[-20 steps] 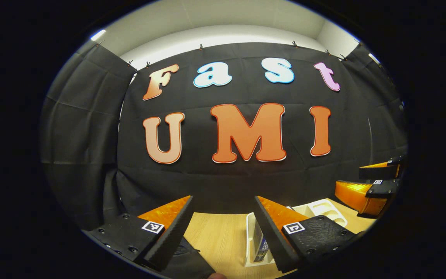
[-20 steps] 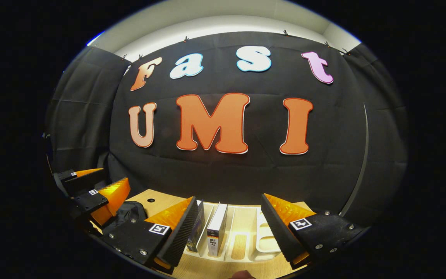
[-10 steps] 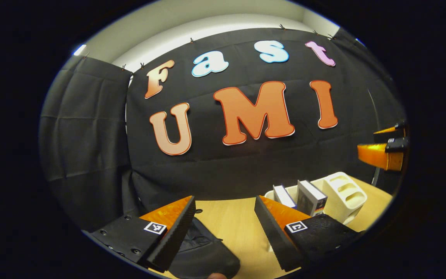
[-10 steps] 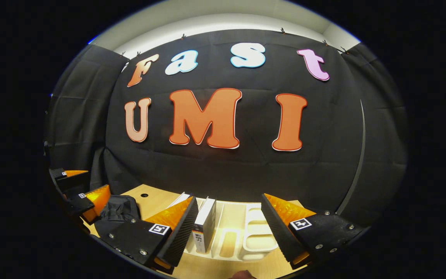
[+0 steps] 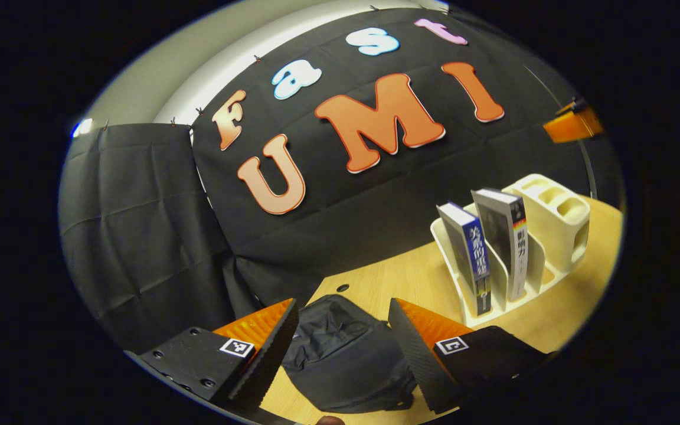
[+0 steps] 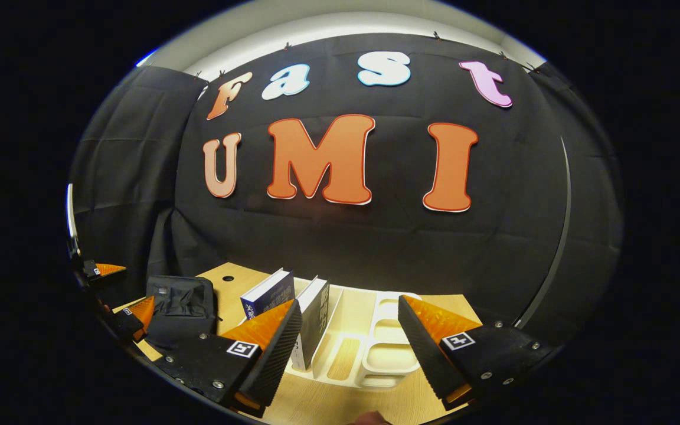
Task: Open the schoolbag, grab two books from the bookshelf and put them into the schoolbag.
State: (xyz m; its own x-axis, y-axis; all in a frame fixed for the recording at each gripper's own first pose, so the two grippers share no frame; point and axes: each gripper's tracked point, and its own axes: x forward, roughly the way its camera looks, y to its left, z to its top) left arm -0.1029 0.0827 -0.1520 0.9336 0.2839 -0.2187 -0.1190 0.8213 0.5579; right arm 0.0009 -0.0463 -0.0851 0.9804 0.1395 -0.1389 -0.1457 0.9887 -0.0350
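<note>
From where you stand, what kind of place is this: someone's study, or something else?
Probably a staged recording booth, not a real study: black cloth walls in a bare wooden table that carries just a schoolbag and a white bookshelf holding two books.

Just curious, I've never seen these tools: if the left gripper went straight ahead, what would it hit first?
Probably the black schoolbag, lying on the table between the open fingers of the left gripper; depth is hard to judge.

Between my left fingers lies the schoolbag [image 5: 346,360], matt creased cloth, on a smooth wood-grain table [image 5: 411,277]; ahead of my right fingers, a smooth plastic bookshelf [image 6: 375,354] holds glossy-covered books [image 6: 269,292].
</note>
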